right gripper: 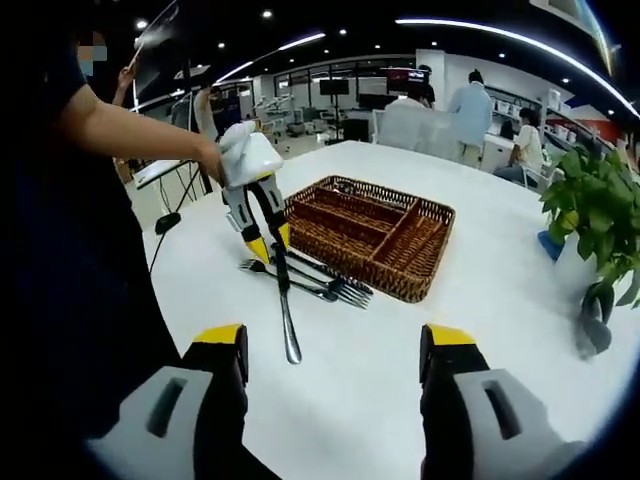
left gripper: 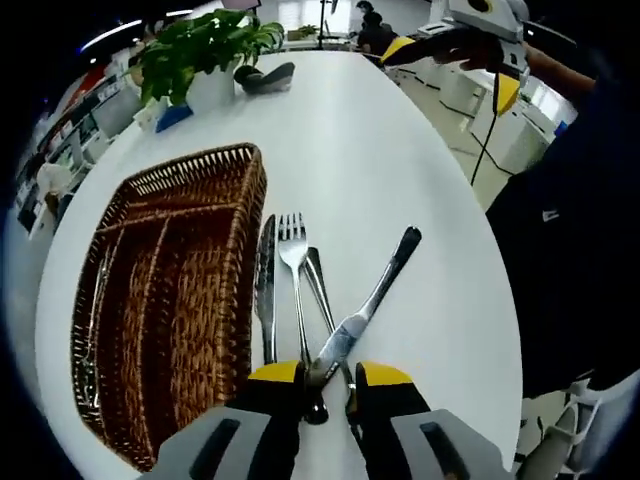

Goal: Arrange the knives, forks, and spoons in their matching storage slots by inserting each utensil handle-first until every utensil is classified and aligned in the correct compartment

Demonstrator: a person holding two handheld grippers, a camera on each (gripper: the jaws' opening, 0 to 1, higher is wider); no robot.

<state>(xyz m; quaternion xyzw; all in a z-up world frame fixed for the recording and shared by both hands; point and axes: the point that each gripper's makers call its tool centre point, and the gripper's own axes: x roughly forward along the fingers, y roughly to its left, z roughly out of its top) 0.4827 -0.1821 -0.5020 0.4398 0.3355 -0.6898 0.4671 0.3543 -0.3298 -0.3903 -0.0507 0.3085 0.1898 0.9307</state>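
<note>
A table knife (left gripper: 372,296) is pinched by its blade in my left gripper (left gripper: 330,378), its handle pointing away over the white table (left gripper: 400,160). In the right gripper view the same knife (right gripper: 286,310) slants down from the left gripper (right gripper: 267,242), with its handle tip at the tabletop. Just left of it lie another knife (left gripper: 266,288), a fork (left gripper: 293,252) and a thin third utensil (left gripper: 318,285). The brown wicker cutlery basket (left gripper: 215,185) has long slots. My right gripper (right gripper: 335,345) is open, with nothing between its jaws, and hovers high up (left gripper: 455,68).
A potted plant (left gripper: 200,50) (right gripper: 600,200) and a dark object (left gripper: 265,78) stand at the table's far end. A metal utensil (left gripper: 97,300) lies in the basket's outer slot. A person's arm (right gripper: 130,130) holds the left gripper. People stand in the background.
</note>
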